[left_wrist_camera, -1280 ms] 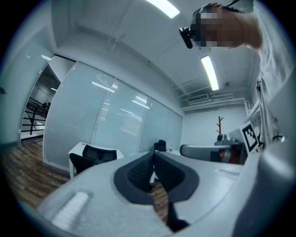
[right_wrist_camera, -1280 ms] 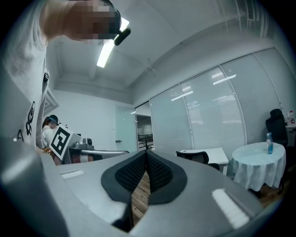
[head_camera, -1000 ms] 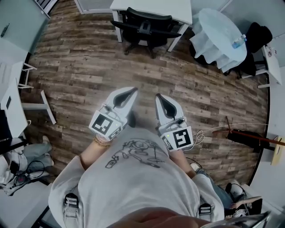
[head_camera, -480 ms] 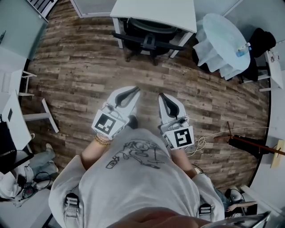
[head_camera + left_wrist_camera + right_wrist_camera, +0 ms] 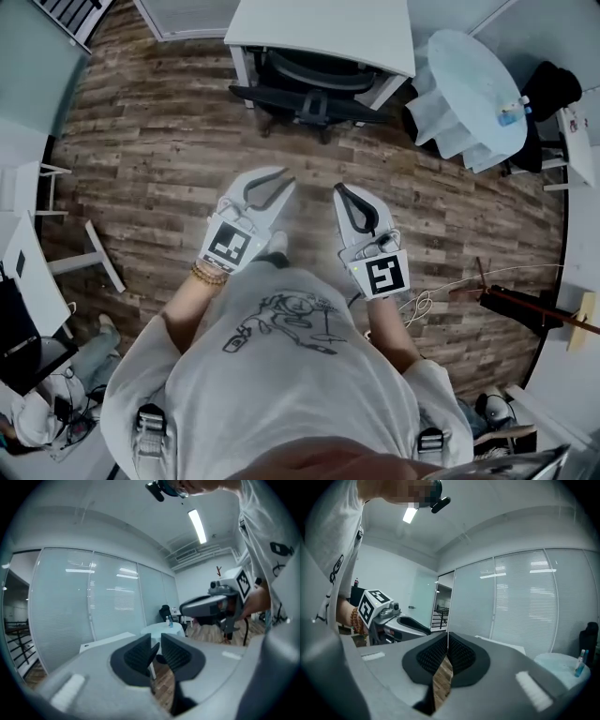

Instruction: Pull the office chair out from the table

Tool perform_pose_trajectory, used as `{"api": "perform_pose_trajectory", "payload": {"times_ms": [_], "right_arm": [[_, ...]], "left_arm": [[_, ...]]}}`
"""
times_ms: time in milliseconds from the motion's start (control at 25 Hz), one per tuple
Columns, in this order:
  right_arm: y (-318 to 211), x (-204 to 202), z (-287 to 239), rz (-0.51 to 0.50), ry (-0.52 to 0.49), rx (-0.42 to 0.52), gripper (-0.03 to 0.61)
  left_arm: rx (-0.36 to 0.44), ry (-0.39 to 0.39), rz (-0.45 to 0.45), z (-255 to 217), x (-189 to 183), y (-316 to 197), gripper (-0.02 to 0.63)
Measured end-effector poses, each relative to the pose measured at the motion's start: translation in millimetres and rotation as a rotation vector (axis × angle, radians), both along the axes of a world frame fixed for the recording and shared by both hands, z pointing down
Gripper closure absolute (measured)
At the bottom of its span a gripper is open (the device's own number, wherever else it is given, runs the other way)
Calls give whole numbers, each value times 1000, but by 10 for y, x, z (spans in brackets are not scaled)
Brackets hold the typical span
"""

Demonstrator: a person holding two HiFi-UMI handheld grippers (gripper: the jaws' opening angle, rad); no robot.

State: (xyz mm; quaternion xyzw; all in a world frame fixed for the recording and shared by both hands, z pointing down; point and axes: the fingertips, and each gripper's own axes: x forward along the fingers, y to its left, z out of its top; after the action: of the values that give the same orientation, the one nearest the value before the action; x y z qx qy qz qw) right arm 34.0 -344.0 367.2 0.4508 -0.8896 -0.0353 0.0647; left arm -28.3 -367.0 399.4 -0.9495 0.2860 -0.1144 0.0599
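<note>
chair place: office chair [image 5: 314, 89] at the top of the head view, pushed in under the white table [image 5: 323, 28]; well apart from both grippers, wood floor [image 5: 169, 131] between.
chair facing: seat in under the tabletop, backrest on the side toward the person.
chair long axis: the armrest line runs left-right across the head view, its right end a bit lower.
chair base: dark legs on the floor just below the seat.
left gripper [image 5: 279, 178]: jaws a little apart and just been opening, nothing between them; points toward the chair.
right gripper [image 5: 339, 187]: jaws together, nothing held; points the same way, beside the left gripper, not touching it.
counts: office chair 1; grippers 2; white table over the chair 1; round table [image 5: 464, 75] 1, right of the chair; bottle [image 5: 511, 112] 1, standing on the round table near its far-right edge.
</note>
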Motion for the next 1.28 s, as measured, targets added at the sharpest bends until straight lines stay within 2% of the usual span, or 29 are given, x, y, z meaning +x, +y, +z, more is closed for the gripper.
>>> {"api": "perform_pose_trajectory", "payload": {"times_ms": [360, 760, 1280], "right_arm": [[-793, 61, 389, -30, 248, -9, 537], [-1587, 290, 1036, -77, 477, -60, 490], [-2334, 482, 2102, -182, 819, -128, 442]], "left_arm": [[30, -147, 92, 347, 106, -831, 543], [118, -402, 175, 892, 140, -1691, 526], [115, -673, 256, 1859, 94, -2352, 477]]}}
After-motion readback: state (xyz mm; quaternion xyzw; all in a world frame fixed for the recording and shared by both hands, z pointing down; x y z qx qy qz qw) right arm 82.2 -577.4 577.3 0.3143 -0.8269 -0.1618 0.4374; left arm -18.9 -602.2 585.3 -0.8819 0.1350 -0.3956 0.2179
